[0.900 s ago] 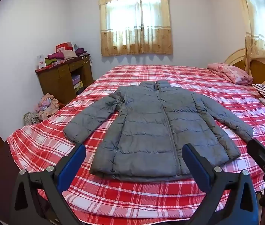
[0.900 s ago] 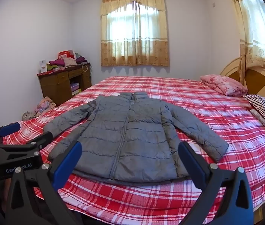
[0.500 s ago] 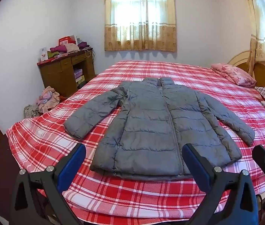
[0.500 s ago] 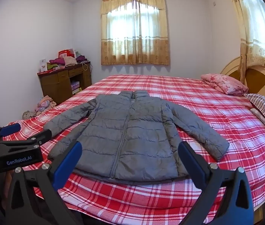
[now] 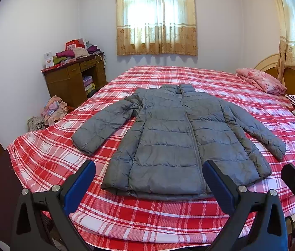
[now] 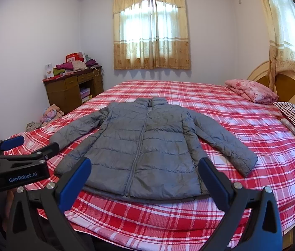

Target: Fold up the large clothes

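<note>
The grey puffer jacket (image 5: 180, 138) lies flat and zipped in the middle of the red plaid bed (image 5: 126, 215), front up, collar toward the window, both sleeves spread out to the sides. Your left claw (image 5: 149, 179) hangs above the near edge of the bed with its blue pads wide apart, holding nothing. Your right claw (image 6: 144, 177) is just beside it, equally wide open and empty, short of the jacket's hem.

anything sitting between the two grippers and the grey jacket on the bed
Nothing visible does. The grey jacket lies flat on the plaid bedspread, with only bare cover between its hem and the open left gripper and right gripper.
</note>
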Available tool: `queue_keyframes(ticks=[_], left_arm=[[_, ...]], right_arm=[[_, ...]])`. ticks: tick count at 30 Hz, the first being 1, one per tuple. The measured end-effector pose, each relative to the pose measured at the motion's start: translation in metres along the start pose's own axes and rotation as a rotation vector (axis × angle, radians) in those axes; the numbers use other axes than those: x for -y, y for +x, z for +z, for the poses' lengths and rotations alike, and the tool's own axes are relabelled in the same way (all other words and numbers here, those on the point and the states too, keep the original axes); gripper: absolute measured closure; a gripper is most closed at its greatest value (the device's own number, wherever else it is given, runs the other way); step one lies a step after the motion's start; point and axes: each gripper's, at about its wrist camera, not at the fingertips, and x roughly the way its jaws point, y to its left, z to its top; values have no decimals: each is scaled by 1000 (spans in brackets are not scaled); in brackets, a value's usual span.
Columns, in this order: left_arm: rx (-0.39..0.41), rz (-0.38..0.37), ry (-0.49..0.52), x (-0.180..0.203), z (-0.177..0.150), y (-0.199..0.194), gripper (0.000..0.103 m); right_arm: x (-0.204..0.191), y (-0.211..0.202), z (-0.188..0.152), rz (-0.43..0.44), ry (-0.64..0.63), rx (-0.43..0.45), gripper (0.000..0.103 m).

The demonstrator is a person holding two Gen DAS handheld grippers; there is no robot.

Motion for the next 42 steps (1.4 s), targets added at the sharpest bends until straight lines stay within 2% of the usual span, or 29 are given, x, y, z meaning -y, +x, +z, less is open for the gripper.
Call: queue_keyframes(ticks=[23, 42], left_arm=[[-6, 1, 1, -1, -1, 2, 1], [-11, 0, 3, -2, -1, 2, 1]], right_arm=[[1, 2, -2, 0, 1, -2, 0], [7, 10, -2, -2, 27, -41, 0]])
